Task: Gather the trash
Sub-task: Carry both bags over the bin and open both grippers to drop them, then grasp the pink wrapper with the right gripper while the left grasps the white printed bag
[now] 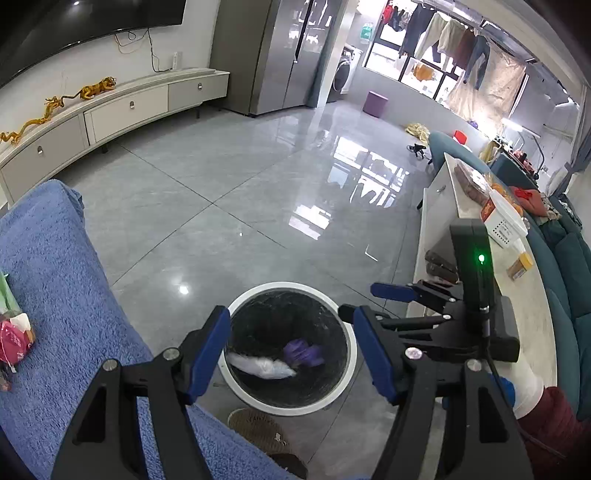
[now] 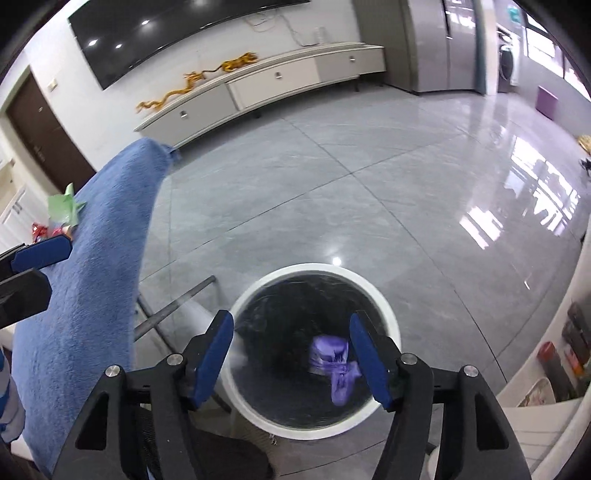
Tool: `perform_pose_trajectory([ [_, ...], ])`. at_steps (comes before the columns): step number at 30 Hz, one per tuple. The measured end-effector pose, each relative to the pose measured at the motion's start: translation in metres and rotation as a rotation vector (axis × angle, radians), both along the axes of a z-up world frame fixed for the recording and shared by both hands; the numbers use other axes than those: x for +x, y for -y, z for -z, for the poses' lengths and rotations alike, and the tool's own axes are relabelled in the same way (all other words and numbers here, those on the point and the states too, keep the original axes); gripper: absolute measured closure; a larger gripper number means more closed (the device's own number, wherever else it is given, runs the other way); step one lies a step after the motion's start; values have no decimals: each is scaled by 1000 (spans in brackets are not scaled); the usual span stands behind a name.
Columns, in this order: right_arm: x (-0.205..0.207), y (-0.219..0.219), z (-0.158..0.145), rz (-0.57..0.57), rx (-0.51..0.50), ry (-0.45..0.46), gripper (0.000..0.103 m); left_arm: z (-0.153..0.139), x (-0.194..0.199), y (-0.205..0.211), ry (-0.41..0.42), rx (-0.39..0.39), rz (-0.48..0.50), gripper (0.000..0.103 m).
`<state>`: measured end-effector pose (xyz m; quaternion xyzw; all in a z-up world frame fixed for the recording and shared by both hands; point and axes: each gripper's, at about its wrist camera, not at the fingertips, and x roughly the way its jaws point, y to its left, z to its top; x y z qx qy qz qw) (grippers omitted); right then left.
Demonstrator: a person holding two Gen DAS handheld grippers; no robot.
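Both grippers — left, right — spread wide, empty, above bin, purple trash inside

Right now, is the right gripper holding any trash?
No. The right gripper is open and empty above the bin, with the purple wrapper lying inside.

No text, brand, number or sign can be read in either view. The pink packet on the blue towel carries print, and the green sign by the far window bears marks, but both are too small and blurred to make out.
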<state>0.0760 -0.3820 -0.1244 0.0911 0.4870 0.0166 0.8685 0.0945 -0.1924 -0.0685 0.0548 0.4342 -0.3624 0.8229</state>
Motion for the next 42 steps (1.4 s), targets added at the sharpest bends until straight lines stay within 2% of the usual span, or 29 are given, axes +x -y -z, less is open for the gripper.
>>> perform_pose_trajectory([
  [3, -8, 4, -2, 16, -10, 6, 40, -6, -3, -9, 24, 6, -17, 35],
  [8, -9, -5, -9, 0, -12, 27, 40, -12, -10, -39, 73, 37, -102, 35],
  [11, -5, -16, -14, -18, -7, 51, 40, -18, -12, -71, 105, 52, -164, 35],
  [18, 2, -64, -41, -128, -29, 104, 40, -29, -22, -162, 154, 61, -339, 35],
  [24, 16, -113, -60, -237, -43, 133, 40, -30, -25, -260, 205, 89, -563, 35],
  [28, 29, -148, -64, -316, -45, 145, 39, -19, -24, -317, 180, 81, -689, 25],
  [31, 42, -177, -63, -375, -40, 150, 34, -7, -21, -349, 150, 77, -766, 23],
  [36, 67, -228, -53, -486, -32, 149, 28, 11, -13, -371, 110, 80, -825, 23],
  [42, 97, -283, -37, -589, -31, 151, 22, 30, 4, -374, 66, 81, -826, 23],
])
